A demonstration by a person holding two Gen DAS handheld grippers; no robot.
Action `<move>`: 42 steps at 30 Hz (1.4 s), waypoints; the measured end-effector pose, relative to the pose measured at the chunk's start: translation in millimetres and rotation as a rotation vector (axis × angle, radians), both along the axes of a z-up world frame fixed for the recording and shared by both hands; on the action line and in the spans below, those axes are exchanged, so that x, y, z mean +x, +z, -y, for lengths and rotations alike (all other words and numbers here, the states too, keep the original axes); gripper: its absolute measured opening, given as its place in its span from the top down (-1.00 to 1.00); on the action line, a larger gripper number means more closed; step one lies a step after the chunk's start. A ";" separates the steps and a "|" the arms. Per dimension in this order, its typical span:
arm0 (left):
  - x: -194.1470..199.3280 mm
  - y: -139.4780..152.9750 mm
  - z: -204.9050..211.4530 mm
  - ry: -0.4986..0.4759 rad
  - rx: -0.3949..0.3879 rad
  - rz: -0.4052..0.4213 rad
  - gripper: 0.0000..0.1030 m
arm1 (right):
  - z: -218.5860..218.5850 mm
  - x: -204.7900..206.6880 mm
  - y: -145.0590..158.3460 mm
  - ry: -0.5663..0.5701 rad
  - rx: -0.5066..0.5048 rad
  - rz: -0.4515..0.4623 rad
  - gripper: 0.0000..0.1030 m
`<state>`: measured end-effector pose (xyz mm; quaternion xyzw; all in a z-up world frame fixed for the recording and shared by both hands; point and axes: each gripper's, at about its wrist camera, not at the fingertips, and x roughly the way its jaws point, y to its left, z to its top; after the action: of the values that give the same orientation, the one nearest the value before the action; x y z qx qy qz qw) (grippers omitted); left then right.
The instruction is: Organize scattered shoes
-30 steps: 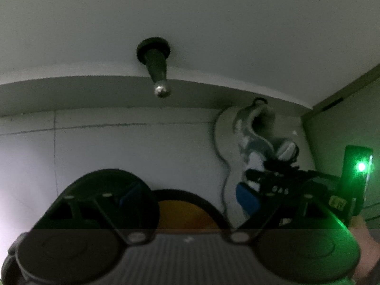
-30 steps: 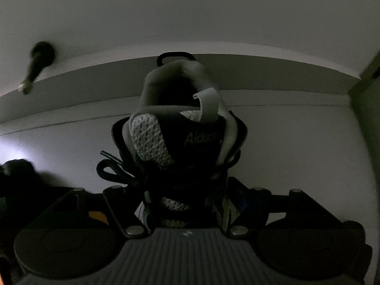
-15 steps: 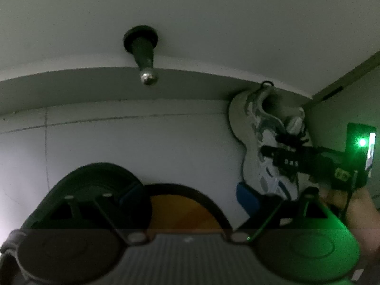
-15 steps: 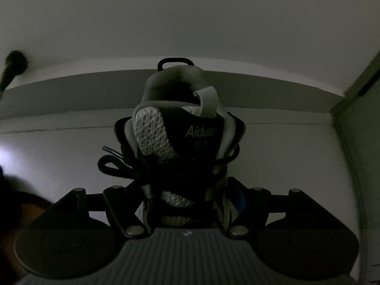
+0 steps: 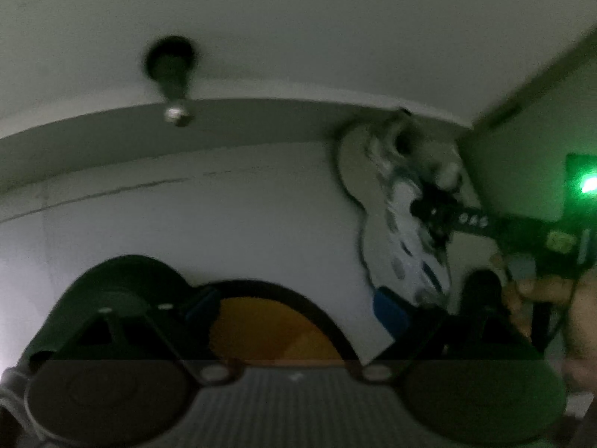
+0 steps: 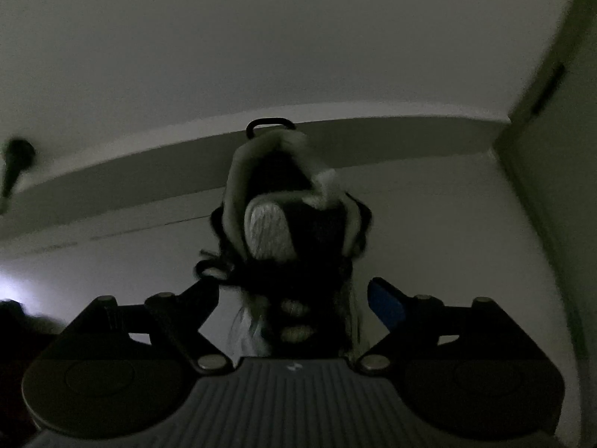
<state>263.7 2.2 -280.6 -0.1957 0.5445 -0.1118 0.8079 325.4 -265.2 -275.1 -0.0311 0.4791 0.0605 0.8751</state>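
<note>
A white and grey sneaker (image 6: 268, 231) with black laces stands on the pale floor, its heel loop against the baseboard. My right gripper (image 6: 294, 298) straddles its toe end. Its jaws are opening, and the blue pad (image 6: 386, 306) stands off the shoe's side. The left wrist view shows that sneaker (image 5: 406, 246) from the side, with the right gripper (image 5: 440, 216) over its laces. My left gripper (image 5: 294, 306) has its jaws spreading wide. A slipper with an orange insole and black rim (image 5: 276, 328) lies between them, and the right pad (image 5: 388, 310) is clear of it. A dark rounded shape (image 5: 112, 280) covers the left finger.
A black doorstop (image 5: 171, 78) sticks out of the wall above the grey baseboard (image 5: 261, 123). A greenish panel (image 6: 552, 186) closes off the corner to the right of the sneaker. A hand (image 5: 541, 298) holds the right gripper, whose green light (image 5: 589, 183) glows.
The right gripper's jaws have let go of the sneaker and spread apart, and the gripper has drawn back a little. The left gripper stays over the orange slipper, slightly rolled.
</note>
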 end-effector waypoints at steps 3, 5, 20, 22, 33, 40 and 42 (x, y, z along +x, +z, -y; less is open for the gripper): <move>-3.3 -2.5 13.7 -0.118 -0.002 -0.015 -0.77 | -13.7 -21.2 18.5 -0.022 0.024 0.003 -0.76; -9.0 -2.4 21.4 -0.174 0.008 -0.025 -0.77 | -6.0 -56.7 32.0 -0.043 0.031 -0.002 -0.76; -54.9 23.7 86.8 -0.588 0.004 0.069 -0.78 | 21.6 -208.2 60.2 -0.122 -0.005 -0.021 -0.76; -66.0 25.0 99.2 -0.667 0.012 0.075 -0.78 | 25.7 -224.4 58.1 -0.088 -0.021 -0.019 -0.76; -98.2 8.2 139.1 -0.802 -0.107 0.013 -0.75 | 21.4 -270.0 31.4 0.189 -0.174 -0.107 -0.86; -115.9 -3.1 155.1 -0.856 -0.177 -0.030 -0.61 | 23.1 -273.9 31.1 0.287 -0.247 -0.091 -0.97; -117.9 -9.2 158.8 -0.844 -0.168 -0.050 -0.61 | 23.4 -278.8 30.4 0.318 -0.261 -0.096 -0.97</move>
<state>145.8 -156.6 -289.8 -0.0234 0.5852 -0.4717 0.6592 46.6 -288.6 -244.7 -0.2167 0.5129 0.1367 0.8193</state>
